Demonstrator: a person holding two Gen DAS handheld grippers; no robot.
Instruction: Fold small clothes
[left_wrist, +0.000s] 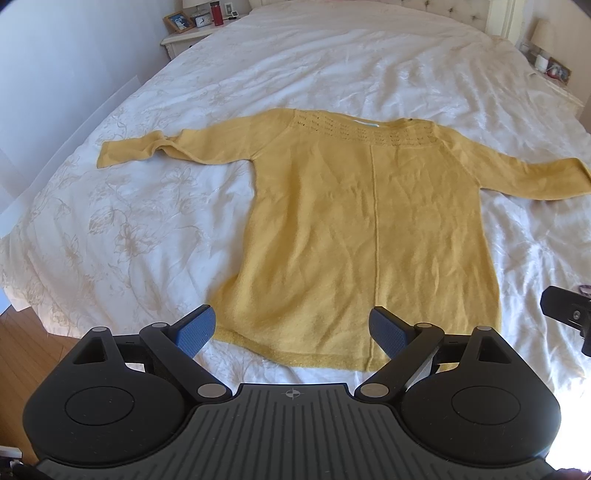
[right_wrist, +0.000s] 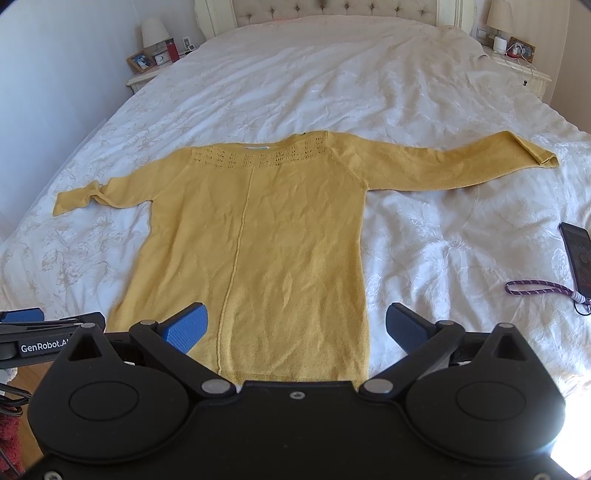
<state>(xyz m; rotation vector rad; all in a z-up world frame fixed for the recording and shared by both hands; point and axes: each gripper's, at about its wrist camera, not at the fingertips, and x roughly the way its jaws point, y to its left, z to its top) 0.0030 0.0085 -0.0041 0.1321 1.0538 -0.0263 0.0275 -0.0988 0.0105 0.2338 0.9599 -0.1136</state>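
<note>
So the yellow sweater was spread flat in the middle of the bed, neckline toward the headboard at 12 o'clock, hem toward 6. Soft fuzzy knit, a raised seam straight down the center, and a band of little eyelet holes across the yoke. Both sleeves stuck out sideways: the one at 9 o'clock had a twist near the cuff, the one at 3 o'clock lay long and smooth with the cuff turned back a bit.

The bedspread was white and shiny, wrinkled all over, with a pale beige floral pattern.

The left gripper hung just over the hem, its blue textured pads spread wide, nothing between them. Same deal with the right gripper: splayed apart, empty, over the hem's 3 o'clock corner. Both were chunky matte black plastic with round hubs.

Off at 3 o'clock on the bedspread lay a dark phone with a purple braided lanyard. A nightstand at 10 o'clock carried a lamp, a framed photo and a red bottle.
</note>
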